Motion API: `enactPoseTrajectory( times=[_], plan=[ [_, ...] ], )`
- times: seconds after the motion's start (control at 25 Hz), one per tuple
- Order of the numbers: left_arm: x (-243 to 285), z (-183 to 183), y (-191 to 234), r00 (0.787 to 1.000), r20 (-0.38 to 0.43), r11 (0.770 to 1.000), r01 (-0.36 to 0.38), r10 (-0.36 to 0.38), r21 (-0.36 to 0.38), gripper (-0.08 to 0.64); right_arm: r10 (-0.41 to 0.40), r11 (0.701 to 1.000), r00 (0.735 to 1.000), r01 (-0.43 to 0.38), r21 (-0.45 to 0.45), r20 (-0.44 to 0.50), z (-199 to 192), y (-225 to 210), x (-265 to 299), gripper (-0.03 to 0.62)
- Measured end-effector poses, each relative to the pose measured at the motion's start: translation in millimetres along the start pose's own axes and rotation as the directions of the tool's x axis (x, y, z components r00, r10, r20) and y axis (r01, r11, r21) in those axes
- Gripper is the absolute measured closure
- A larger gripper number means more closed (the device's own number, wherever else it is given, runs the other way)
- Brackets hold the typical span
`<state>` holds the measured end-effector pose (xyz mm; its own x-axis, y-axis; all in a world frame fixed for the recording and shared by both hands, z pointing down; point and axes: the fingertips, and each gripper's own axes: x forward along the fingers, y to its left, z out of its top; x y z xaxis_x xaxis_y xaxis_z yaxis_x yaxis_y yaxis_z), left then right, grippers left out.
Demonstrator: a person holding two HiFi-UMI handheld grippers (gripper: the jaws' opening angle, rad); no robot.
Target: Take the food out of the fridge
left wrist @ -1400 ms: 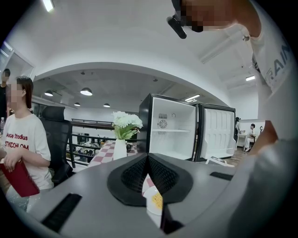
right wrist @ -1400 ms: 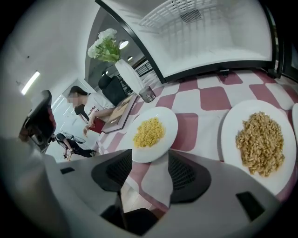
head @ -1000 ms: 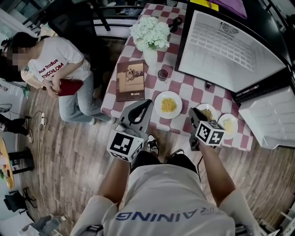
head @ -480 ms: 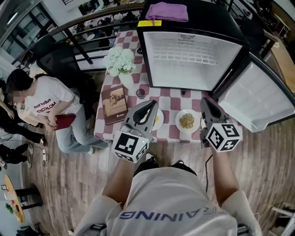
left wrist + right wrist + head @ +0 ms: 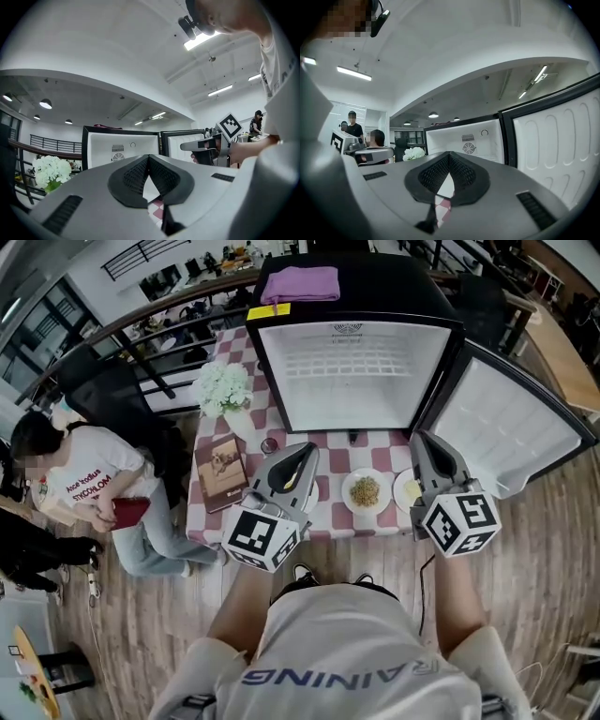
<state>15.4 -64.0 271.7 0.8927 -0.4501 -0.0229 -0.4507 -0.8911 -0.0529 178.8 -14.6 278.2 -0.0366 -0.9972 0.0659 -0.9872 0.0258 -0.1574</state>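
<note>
Head view, items left to right.

1. Person [image 5: 89,486], seated on the floor well left of the surface, holding something red.
2. Book [image 5: 223,474], flat at the near left corner of the checked surface [image 5: 335,459].
3. Flowers [image 5: 223,388], white, in a vase behind the book.
4. Glass [image 5: 270,445], small, between the book and the fridge front.
5. Left tongs [image 5: 305,448], held level above the near edge of the surface, pointing at the fridge. Left gripper view: the tips are clenched together, with nothing between them.
6. Fridge [image 5: 361,357], black case with a white lining, standing at the back of the surface. A purple cloth [image 5: 300,284] lies folded on its top.
7. Plate [image 5: 349,500], white, on the surface just in front of the fridge, between the two tongs. It carries a small heap of brownish food [image 5: 365,490], so the food is outside the fridge.
8. Second plate [image 5: 402,491], just right of the first, partly covered by the right tongs. Its contents are pale yellow.
9. Right tongs [image 5: 424,437], held level near the fridge's right front corner. Right gripper view: the tips are pressed together and grasp nothing.
10. Door [image 5: 506,423], swung wide to the right, with its white inner face showing.
</note>
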Motion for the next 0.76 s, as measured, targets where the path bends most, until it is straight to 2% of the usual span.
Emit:
enactPoseTrajectory(
  times=[0.76],
  plan=[
    [-9.5, -3.6, 9.0, 1.0, 0.007, 1.0, -0.027, 0.028, -0.015, 0.552, 0.034, 0.999, 0.999, -0.034, -0.041, -0.005, 1.8, 15.0, 11.4, 0.572]
  ],
)
